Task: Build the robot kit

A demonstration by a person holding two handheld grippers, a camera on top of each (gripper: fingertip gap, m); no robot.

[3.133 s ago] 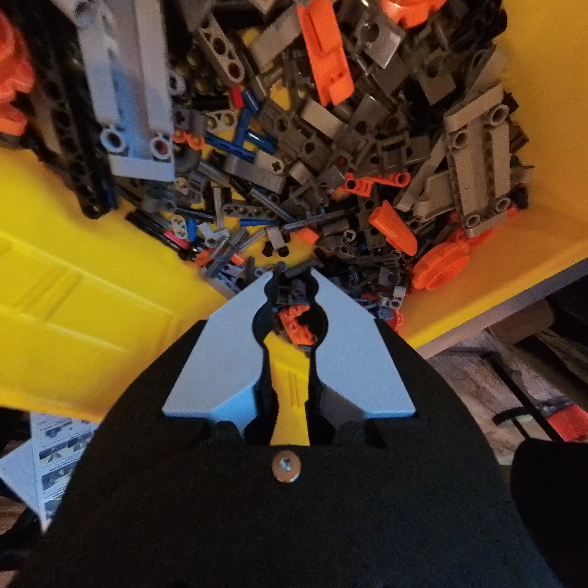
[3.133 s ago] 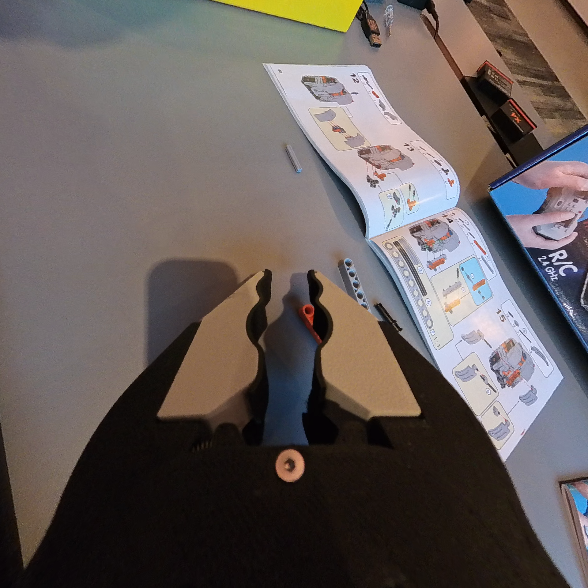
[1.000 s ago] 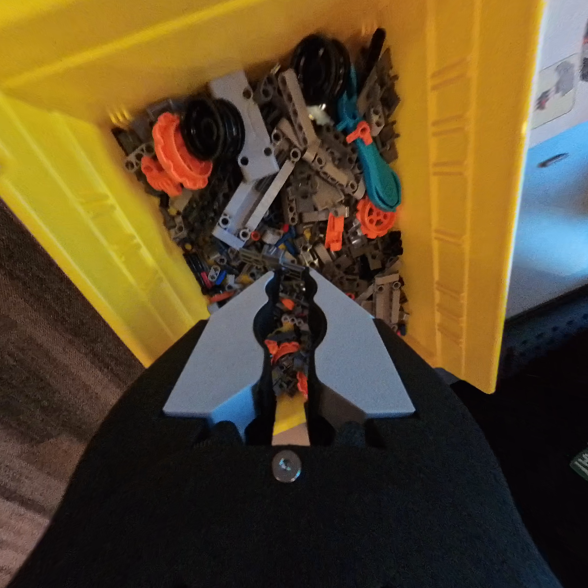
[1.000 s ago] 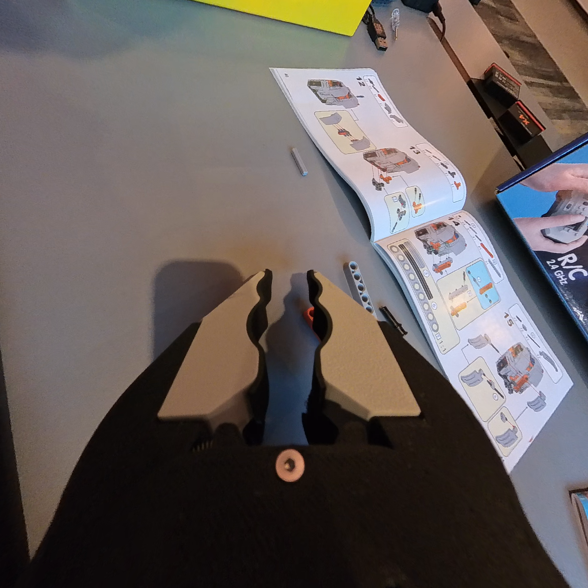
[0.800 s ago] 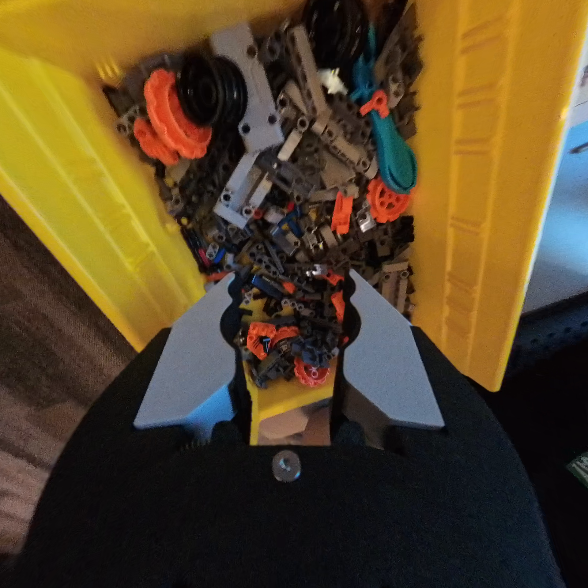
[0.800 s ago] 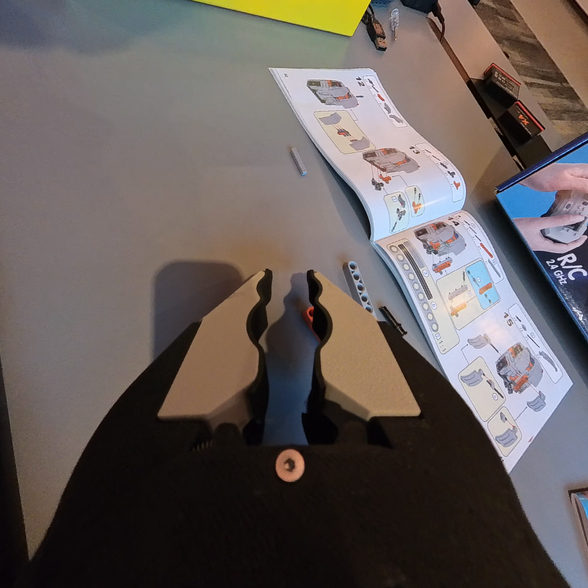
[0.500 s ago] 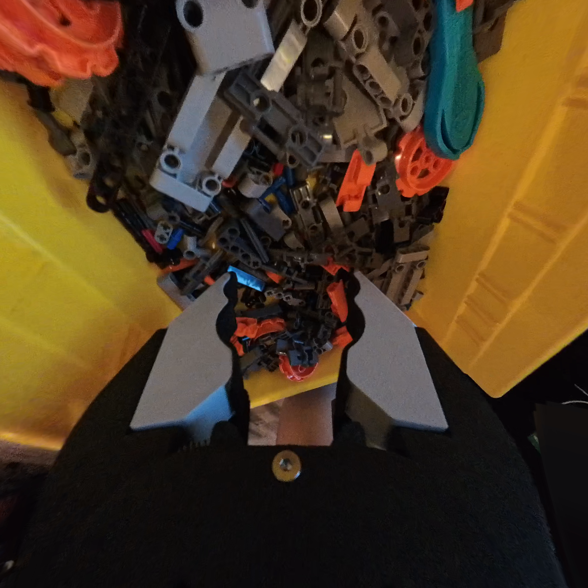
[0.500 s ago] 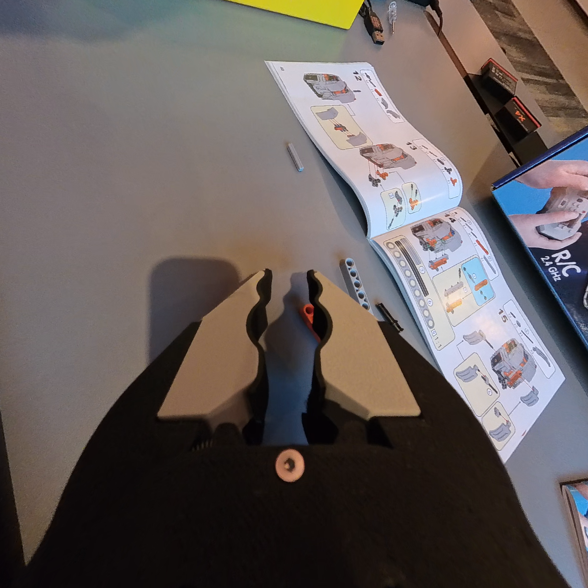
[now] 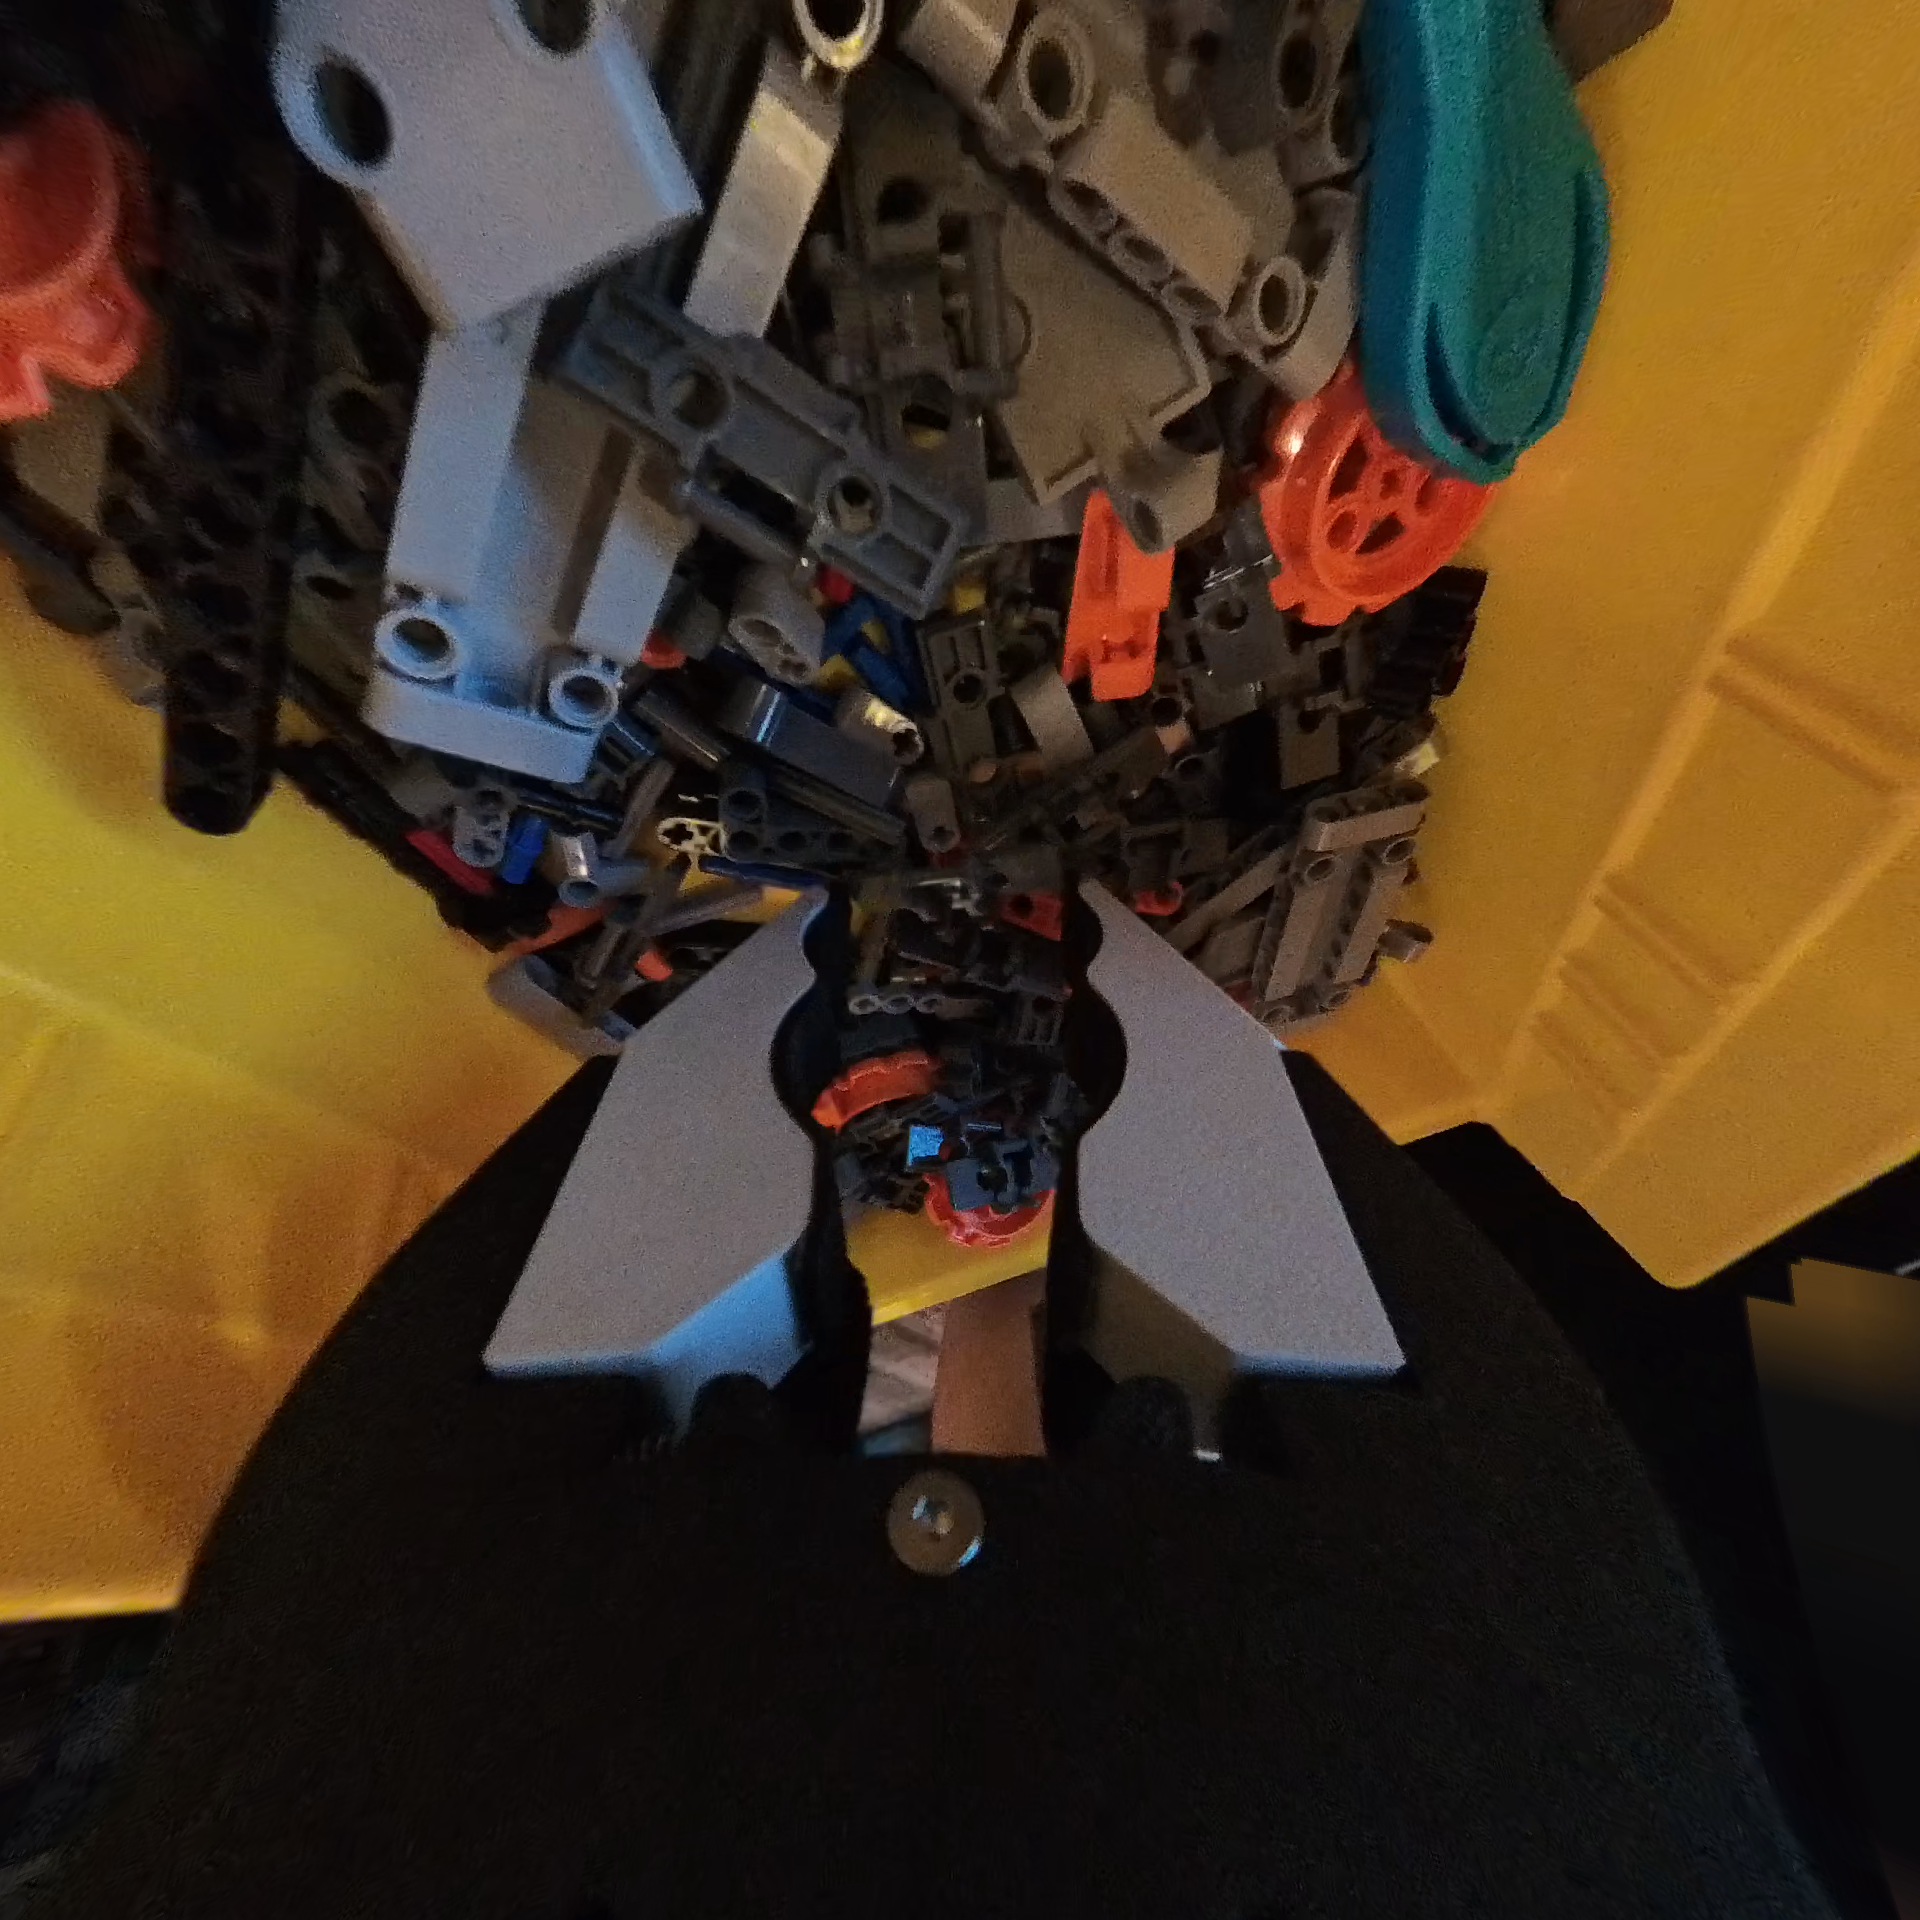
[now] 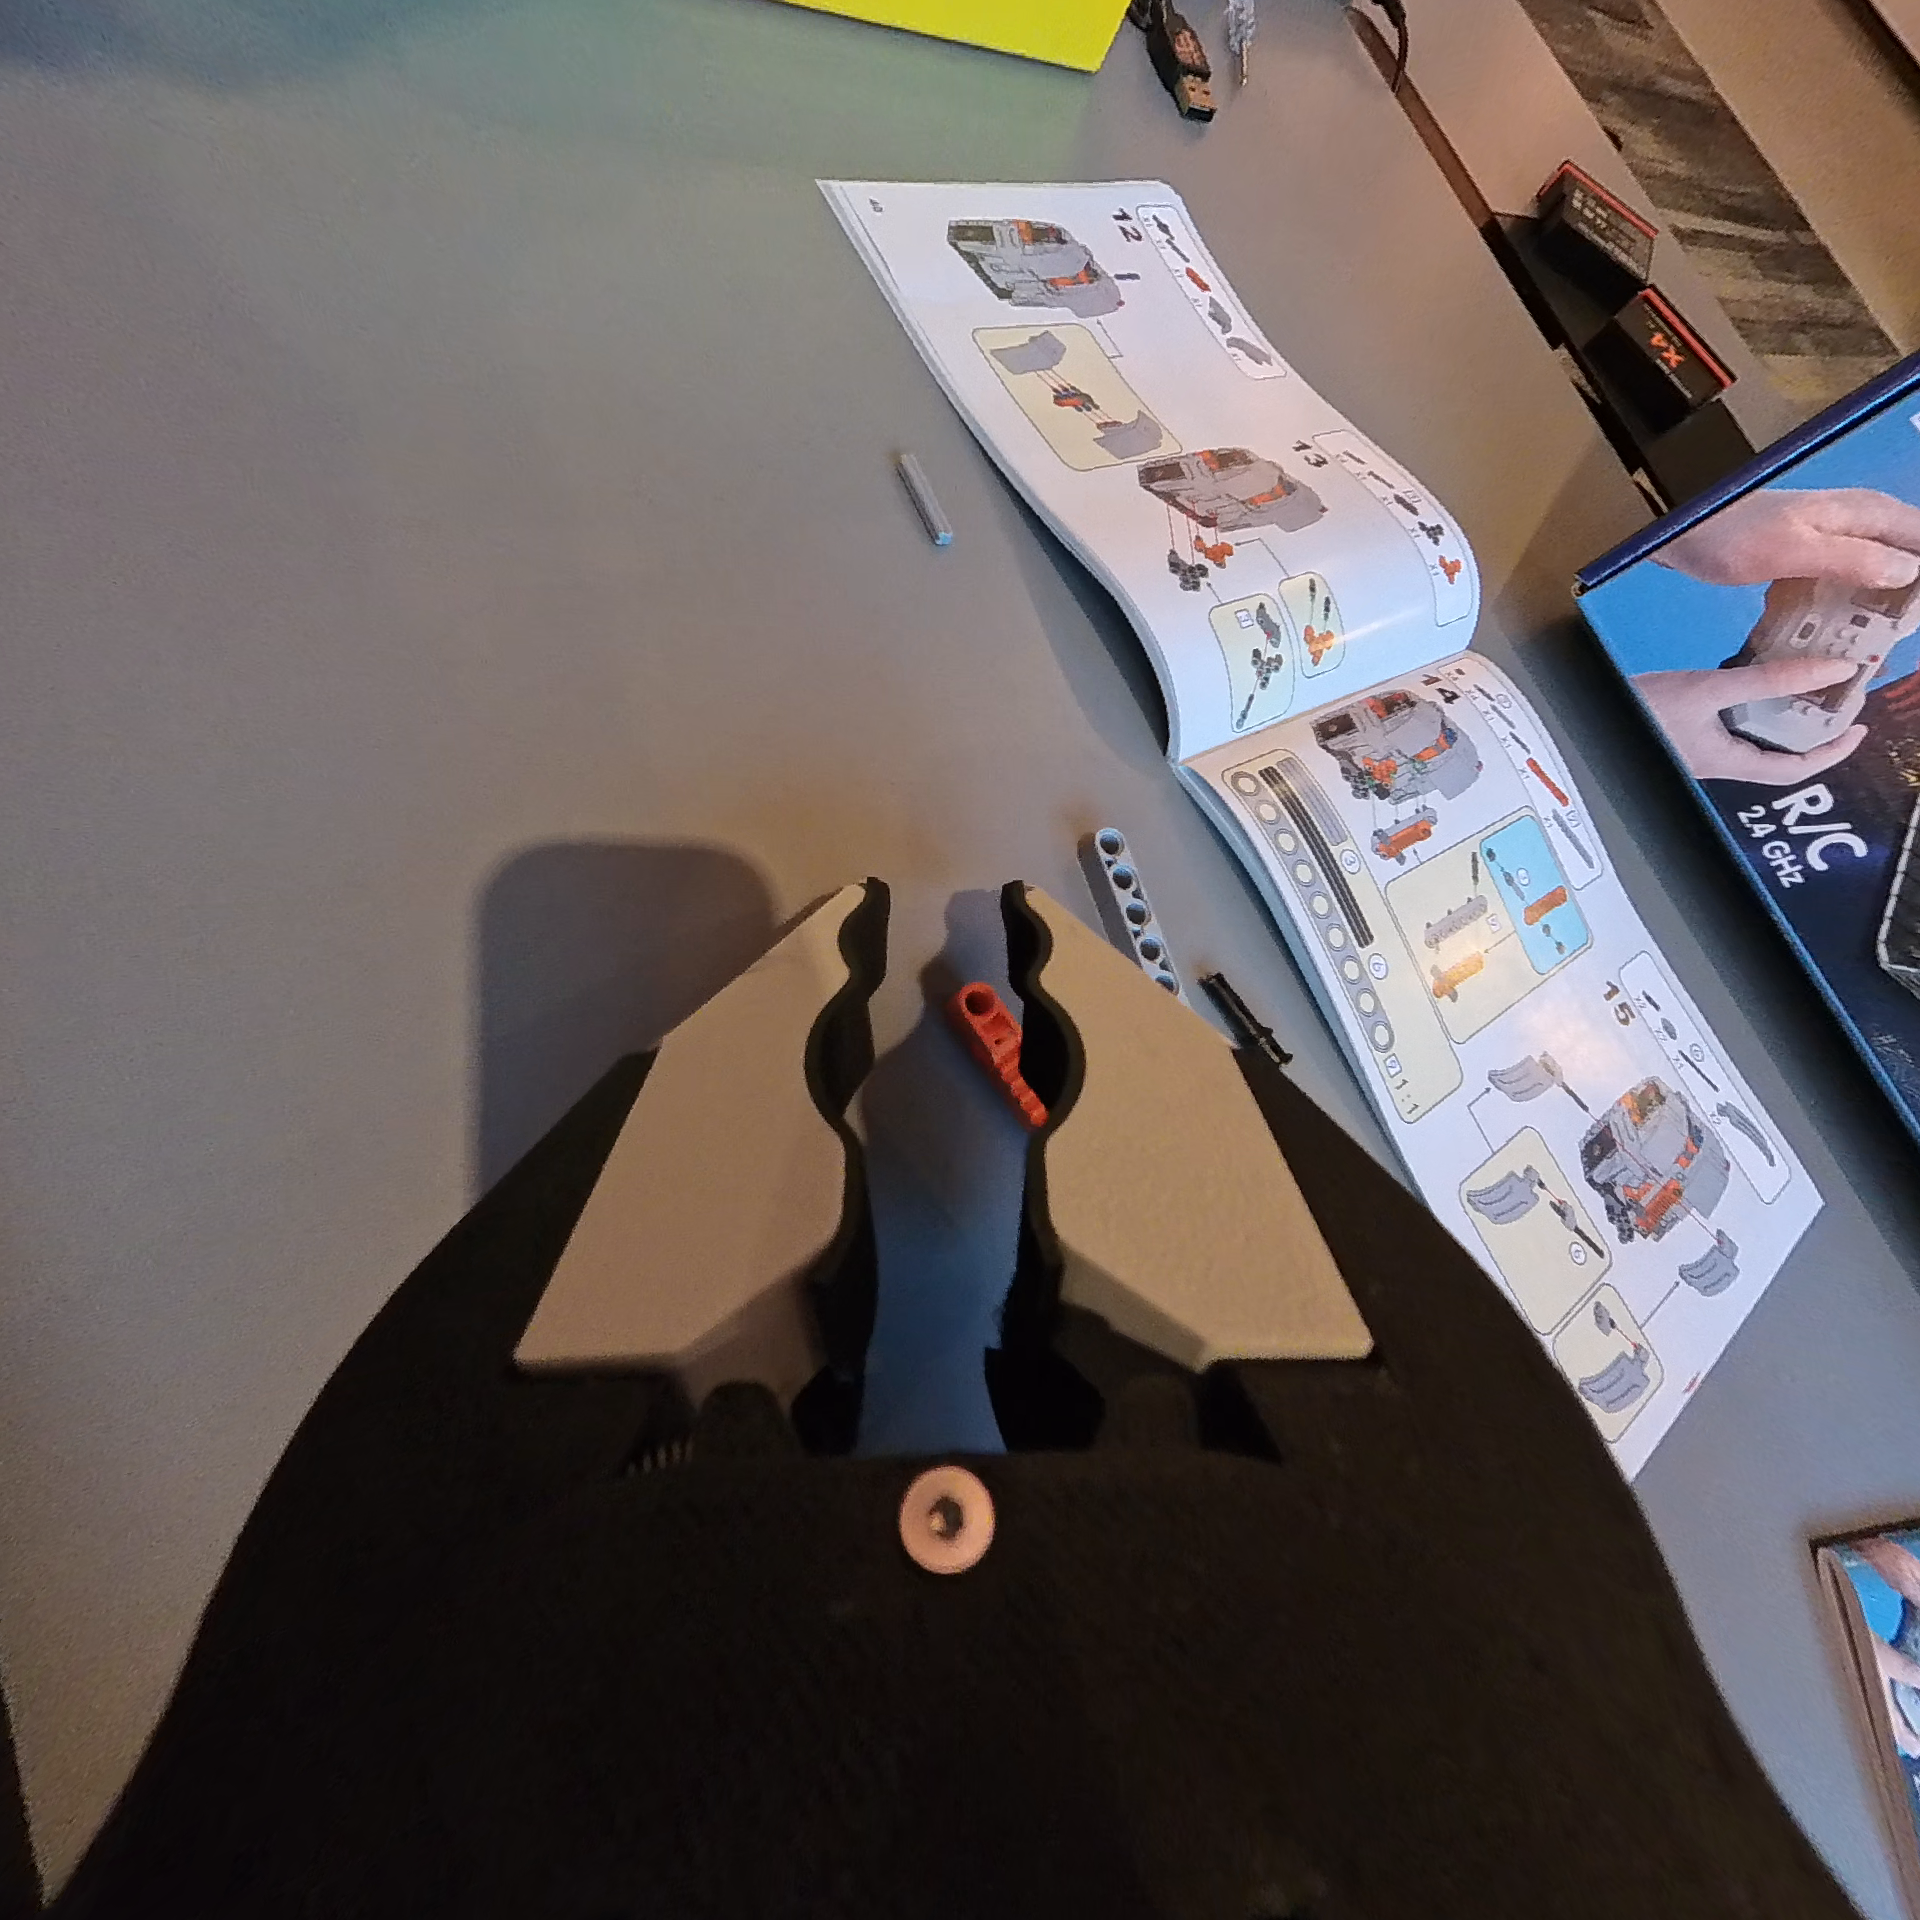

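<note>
So the left gripper (image 9: 951, 904) is down inside the yellow plastic bin (image 9: 1704, 790), jaws spread over a jumble of grey, black and orange building pieces (image 9: 935, 727), gripping nothing as far as the blurry shot shows. Over by the open instruction booklet (image 10: 1340, 769) on the grey table (image 10: 416, 520), the right gripper (image 10: 943, 894) sits slightly parted and empty, a small orange pin piece (image 10: 995, 1051) lying between its fingers.
</note>
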